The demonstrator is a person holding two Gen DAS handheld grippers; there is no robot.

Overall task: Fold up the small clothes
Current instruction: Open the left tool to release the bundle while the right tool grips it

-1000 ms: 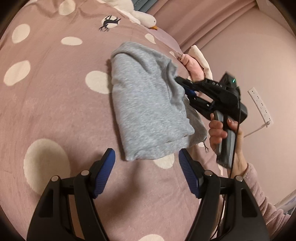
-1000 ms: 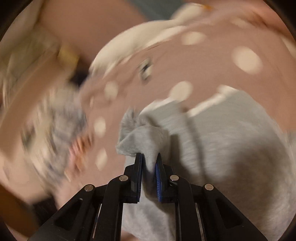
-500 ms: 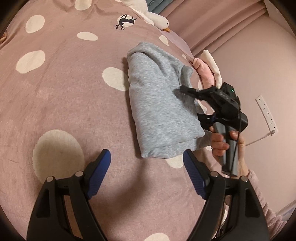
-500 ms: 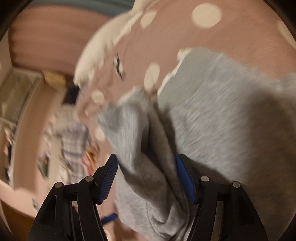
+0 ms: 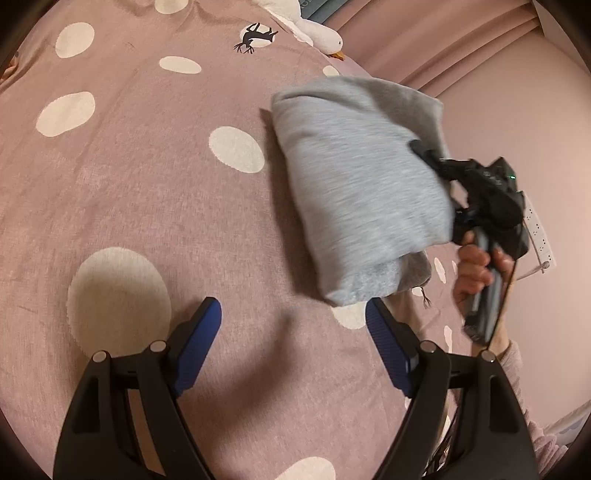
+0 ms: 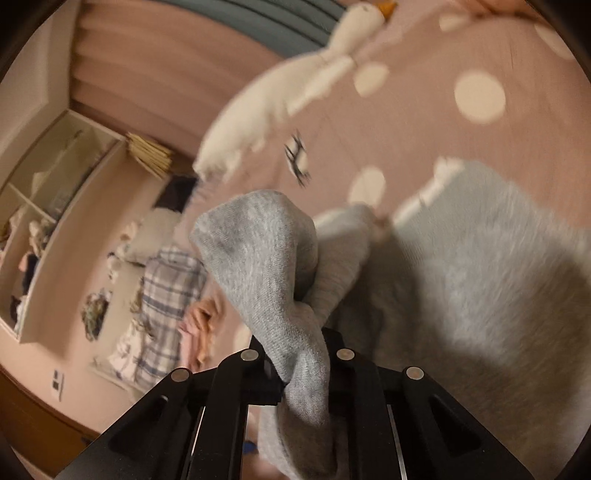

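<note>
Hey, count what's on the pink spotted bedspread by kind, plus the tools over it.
Grey garment: 1
White goose toy: 1
Handheld tools, left tool and right tool: 2
Total: 4

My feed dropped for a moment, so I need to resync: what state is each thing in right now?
Grey garment: folded on the bed, one edge lifted.
Right tongs: just closed again, pinching a bunch of the garment's fabric.
Left tongs: open, nothing between them, over the bedspread.
Bedspread: spread fairly flat under the garment.
Plush goose: lying at the far edge of the bed.
</note>
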